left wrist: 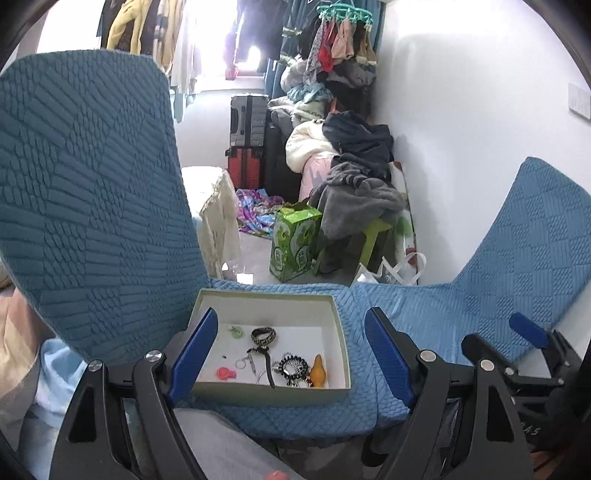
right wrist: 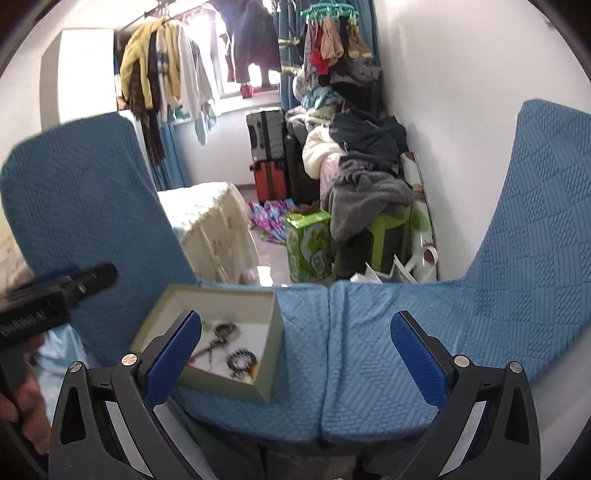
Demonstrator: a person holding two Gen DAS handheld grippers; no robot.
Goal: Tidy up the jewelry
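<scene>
Jewelry [left wrist: 280, 360] lies jumbled in the open box [left wrist: 338, 317] on the blue cushion [left wrist: 369, 376], at twelve o'clock from the wide, empty left claw [left wrist: 291, 360] and ten o'clock from the wide, empty right claw [right wrist: 295, 363], so I'd descend vertically onto one separated piece.

I see blue quilted cushions [left wrist: 92, 192] filling nine o'clock and three o'clock. At twelve o'clock hangs a green clip hanger [left wrist: 345, 13] above stacked suitcases [left wrist: 248, 142]. Toward one o'clock a clothes pile [left wrist: 354, 173] slumps against the white wall [left wrist: 461, 110], with a green carton [left wrist: 293, 242] just beside it.
</scene>
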